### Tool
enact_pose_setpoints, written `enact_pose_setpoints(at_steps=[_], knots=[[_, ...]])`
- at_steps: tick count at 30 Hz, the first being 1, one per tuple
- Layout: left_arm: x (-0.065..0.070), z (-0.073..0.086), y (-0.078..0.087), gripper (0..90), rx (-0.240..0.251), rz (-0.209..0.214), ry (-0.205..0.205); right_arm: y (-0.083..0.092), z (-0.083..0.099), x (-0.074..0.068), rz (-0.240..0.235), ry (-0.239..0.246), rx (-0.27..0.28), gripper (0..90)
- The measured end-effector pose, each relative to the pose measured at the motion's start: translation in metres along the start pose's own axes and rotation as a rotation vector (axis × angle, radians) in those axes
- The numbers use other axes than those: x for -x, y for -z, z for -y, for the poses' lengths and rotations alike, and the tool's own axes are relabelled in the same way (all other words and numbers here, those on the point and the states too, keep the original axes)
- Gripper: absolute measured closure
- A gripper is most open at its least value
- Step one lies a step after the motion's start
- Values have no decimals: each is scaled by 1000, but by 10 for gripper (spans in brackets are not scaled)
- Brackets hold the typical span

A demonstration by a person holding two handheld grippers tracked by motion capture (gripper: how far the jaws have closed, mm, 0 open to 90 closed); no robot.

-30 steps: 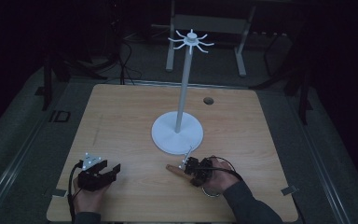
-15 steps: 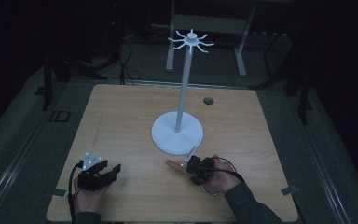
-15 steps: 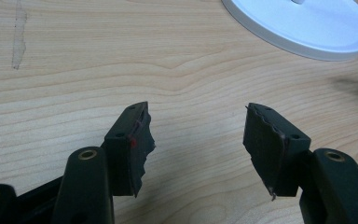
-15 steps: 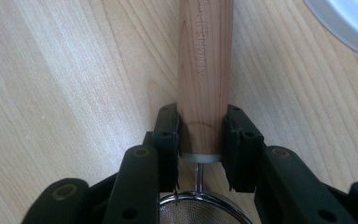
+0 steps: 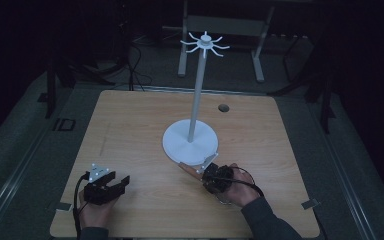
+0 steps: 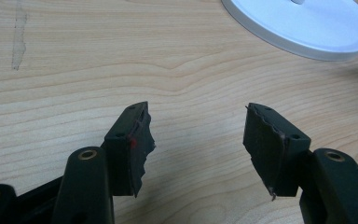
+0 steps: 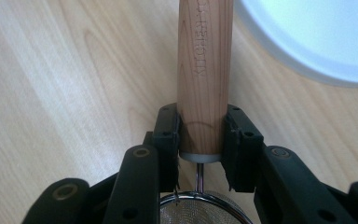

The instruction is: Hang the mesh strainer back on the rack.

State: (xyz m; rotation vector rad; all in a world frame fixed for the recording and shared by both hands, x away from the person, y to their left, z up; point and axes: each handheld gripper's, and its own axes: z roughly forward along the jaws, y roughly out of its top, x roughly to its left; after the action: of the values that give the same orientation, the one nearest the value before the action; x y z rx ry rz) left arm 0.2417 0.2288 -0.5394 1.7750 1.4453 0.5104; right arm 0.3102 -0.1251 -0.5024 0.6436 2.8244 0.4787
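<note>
**Right gripper clamps a strainer's wooden handle beside the white stand**

The person's right hand (image 5: 240,186) rests low on the worktop (image 5: 140,130) near its front edge, forearm coming in from the bottom right. The right gripper (image 5: 211,176) points up and to the left towards the stand's base. In the right gripper view its two black jaws press on either side of the wooden handle (image 7: 205,70) of a small strainer (image 7: 200,212), close to the metal collar where the handle meets the wire mesh bowl. The handle runs away from the gripper, its far end reaching the rim of the round white base (image 7: 317,37). In the high view the handle's tip (image 5: 189,167) lies just at the base's front edge.

The left hand (image 5: 96,210) sits at the worktop's front left corner, well apart from the stand. The left gripper (image 6: 196,140) lies nearly level over bare wood, jaws spread wide with nothing between them.

Counted: one strainer, one white stand (image 5: 196,100) with a single upright pole and a crown of short hooks on top, two grippers, and one small dark hole (image 5: 223,107) in the worktop behind the stand.
</note>
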Motion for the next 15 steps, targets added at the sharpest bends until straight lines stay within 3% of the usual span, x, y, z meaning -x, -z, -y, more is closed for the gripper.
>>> enact_pose_setpoints(at_steps=[15], knots=[[0,0,0,415,1,0,-1,15,2,10,29,-61,105,695]])
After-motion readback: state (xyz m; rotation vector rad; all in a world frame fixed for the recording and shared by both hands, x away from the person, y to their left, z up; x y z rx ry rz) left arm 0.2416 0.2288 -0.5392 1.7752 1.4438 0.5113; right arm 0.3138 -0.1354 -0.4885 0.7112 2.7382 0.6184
